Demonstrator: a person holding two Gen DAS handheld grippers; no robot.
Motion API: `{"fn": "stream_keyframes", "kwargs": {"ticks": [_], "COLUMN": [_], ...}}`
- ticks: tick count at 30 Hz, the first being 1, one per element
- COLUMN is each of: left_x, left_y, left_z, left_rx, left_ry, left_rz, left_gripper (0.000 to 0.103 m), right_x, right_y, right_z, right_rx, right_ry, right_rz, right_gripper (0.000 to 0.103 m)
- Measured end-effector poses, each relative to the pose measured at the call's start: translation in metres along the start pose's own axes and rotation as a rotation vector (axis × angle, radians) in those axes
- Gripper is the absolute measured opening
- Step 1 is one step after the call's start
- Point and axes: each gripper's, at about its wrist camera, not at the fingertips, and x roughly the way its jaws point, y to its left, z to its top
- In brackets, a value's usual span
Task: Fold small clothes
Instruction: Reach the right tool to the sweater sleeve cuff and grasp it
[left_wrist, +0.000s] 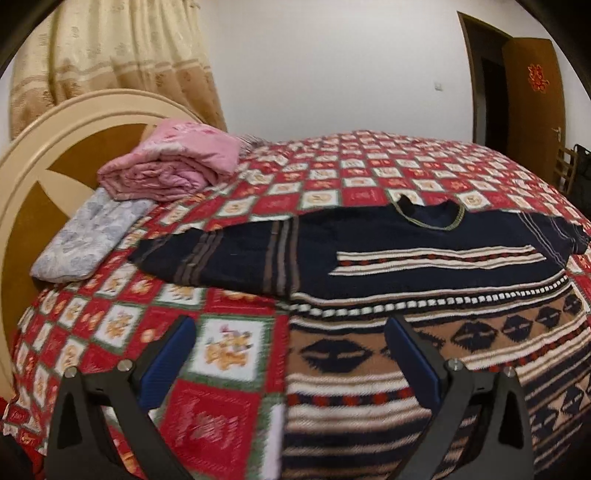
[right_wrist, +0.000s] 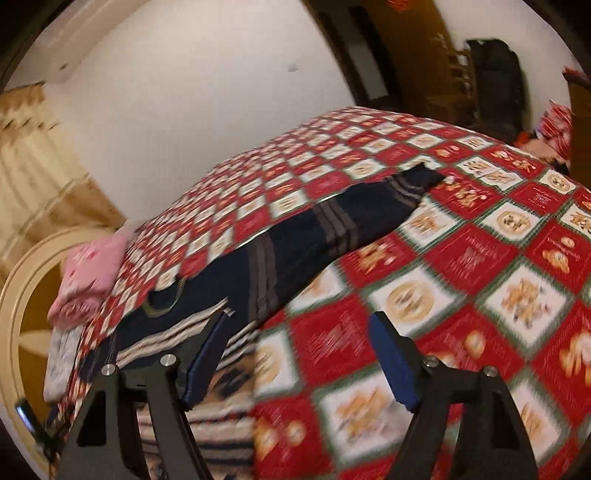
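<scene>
A dark navy sweater (left_wrist: 369, 240) with cream, tan and red patterned bands lies flat on the red checked bedspread (left_wrist: 332, 173), its neckline (left_wrist: 432, 214) on the far side. One sleeve (left_wrist: 207, 254) stretches out to the left. My left gripper (left_wrist: 290, 332) is open, straddling the sweater's left edge near the hem, with one finger over the bedspread and one over the knit. In the blurred right wrist view the sweater (right_wrist: 295, 251) runs up to the right along its other sleeve (right_wrist: 369, 210). My right gripper (right_wrist: 299, 332) is open just above the bedspread (right_wrist: 480, 258) beside the sweater's right edge, with nothing between its pads.
A folded pink quilt (left_wrist: 173, 162) and a pale floral pillow (left_wrist: 85, 240) lie by the cream headboard (left_wrist: 37, 166) at the left. A brown door (left_wrist: 532, 110) stands open at the far right. The pink quilt (right_wrist: 92, 273) shows at the left of the right wrist view.
</scene>
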Motion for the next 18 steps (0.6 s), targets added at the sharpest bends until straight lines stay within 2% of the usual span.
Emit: {"fn": "stream_keyframes", "kwargs": {"ticks": [5,11,13,18], "left_x": [0.035,0.060,0.070,0.093], "left_y": [-0.032,-0.052,-0.060,-0.078], "left_z": [0.014,0.033,0.038,0.052], "left_rx": [0.056,0.067,0.070,0.069], "left_ry": [0.035,0.057,0.069,0.102], "left_rz": [0.007,-0.002,-0.007,-0.033], "left_gripper": [0.103,0.103,0.103,0.103], "right_x": [0.051,0.110,0.126,0.165], "right_y": [-0.050,-0.111,-0.127,-0.160], "right_z": [0.050,0.096,0.108,0.138], "right_rx": [0.074,0.159,0.192,0.252], "right_ry": [-0.001,0.002,0.004,-0.005], "right_rz": [-0.076,-0.136,-0.130,-0.103], "right_gripper": [0.078,0.068,0.059,0.059]}}
